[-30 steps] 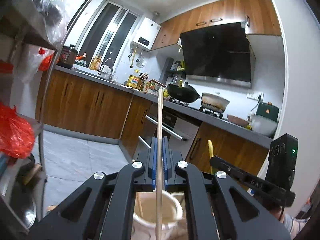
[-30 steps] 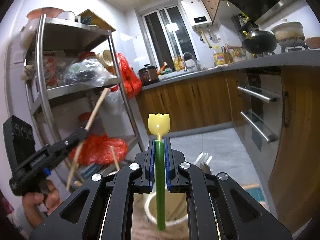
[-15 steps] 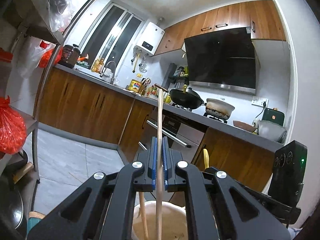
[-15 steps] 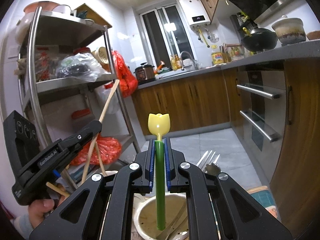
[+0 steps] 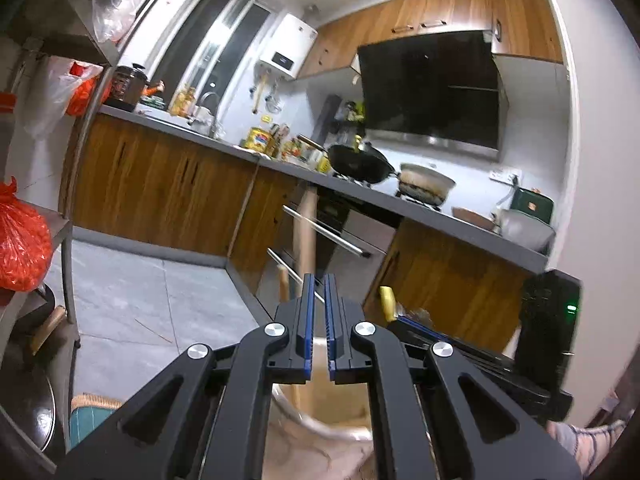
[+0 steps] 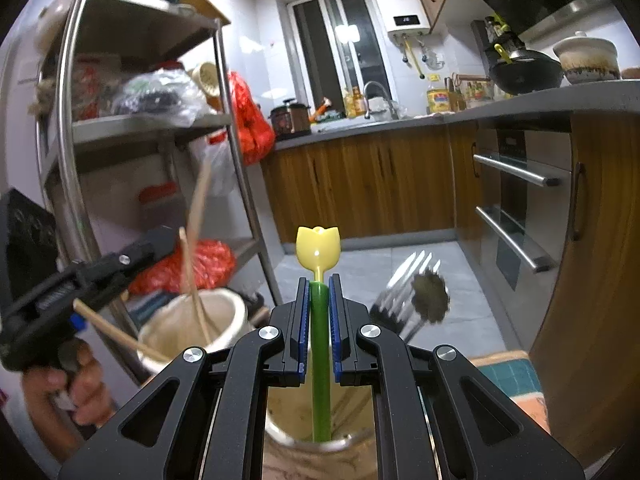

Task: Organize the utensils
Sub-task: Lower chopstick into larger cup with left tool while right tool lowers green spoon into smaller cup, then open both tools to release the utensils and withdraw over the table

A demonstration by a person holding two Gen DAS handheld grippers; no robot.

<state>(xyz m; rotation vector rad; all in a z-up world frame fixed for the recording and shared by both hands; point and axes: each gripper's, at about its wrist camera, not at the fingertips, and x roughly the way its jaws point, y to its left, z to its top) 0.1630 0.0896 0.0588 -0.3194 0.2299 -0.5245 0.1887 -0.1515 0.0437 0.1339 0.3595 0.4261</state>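
The left tongs are seen w/ pads almost together; nothing is visible btw. them. A blurred wooden chopstick is found just ahead of the tips, tilted a little to the left, w/ its lower end lost behind the left pad. Whether it is touched cannot be told. A cream pot is seen directly under the fingers. The right tongs are clamped on the green stem of a tulip-topped utensil. Its yellow head is held upright above the tips, and its lower end is sunk in a second pot below them. Blurred forks, tines up, are seen just right of those tongs.
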